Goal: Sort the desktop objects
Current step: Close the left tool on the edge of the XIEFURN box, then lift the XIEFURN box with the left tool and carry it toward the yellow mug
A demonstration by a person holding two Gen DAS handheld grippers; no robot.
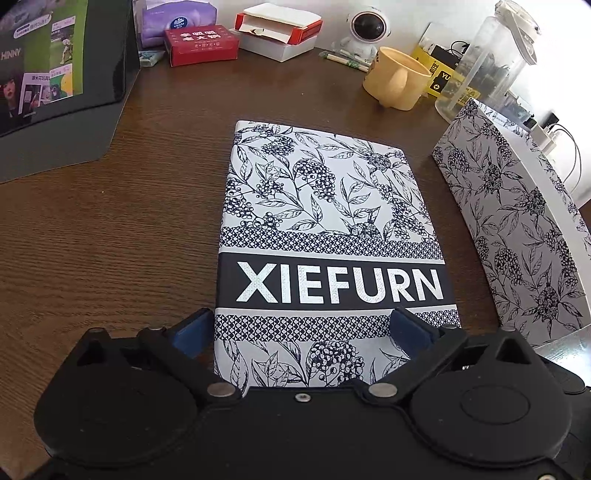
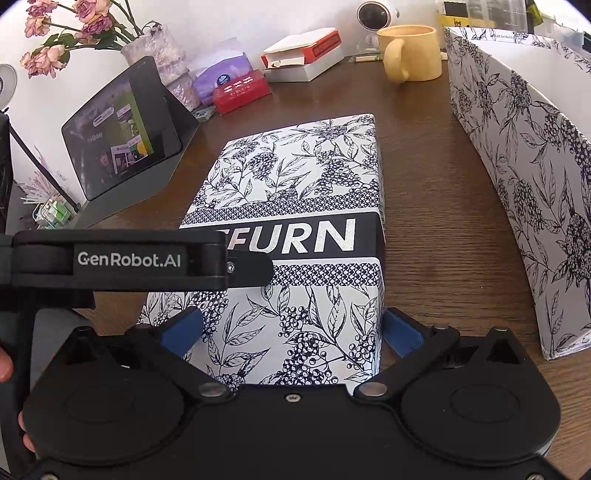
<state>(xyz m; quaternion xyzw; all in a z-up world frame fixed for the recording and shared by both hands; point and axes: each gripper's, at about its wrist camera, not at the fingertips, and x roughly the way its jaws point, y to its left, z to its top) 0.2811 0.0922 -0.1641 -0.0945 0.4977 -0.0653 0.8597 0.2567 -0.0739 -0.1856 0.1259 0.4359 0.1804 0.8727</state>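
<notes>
A white box with a dark blue floral print and a black XIEFURN band [image 1: 325,221] [image 2: 295,192] lies flat in the middle of the brown desk [image 1: 110,240]. My left gripper [image 1: 299,326] is open over the box's near end; one blue finger sits just off the left edge and the other overlaps the top. My right gripper [image 2: 293,330] is open too, straddling the same box from a neighbouring side. In the right wrist view the left gripper [image 2: 255,271] shows from the side, low over the printed top. A matching open floral box [image 1: 517,229] [image 2: 524,166] stands to the right.
Along the back stand a yellow mug [image 1: 395,79] [image 2: 410,51], a red box [image 1: 201,44], a purple tissue pack [image 1: 173,14], an open white-and-red box [image 1: 277,26], an astronaut figure [image 1: 369,29] and a clear jug [image 1: 487,62]. A tablet on a stand [image 2: 122,140] and a flower vase [image 2: 155,44] are at left.
</notes>
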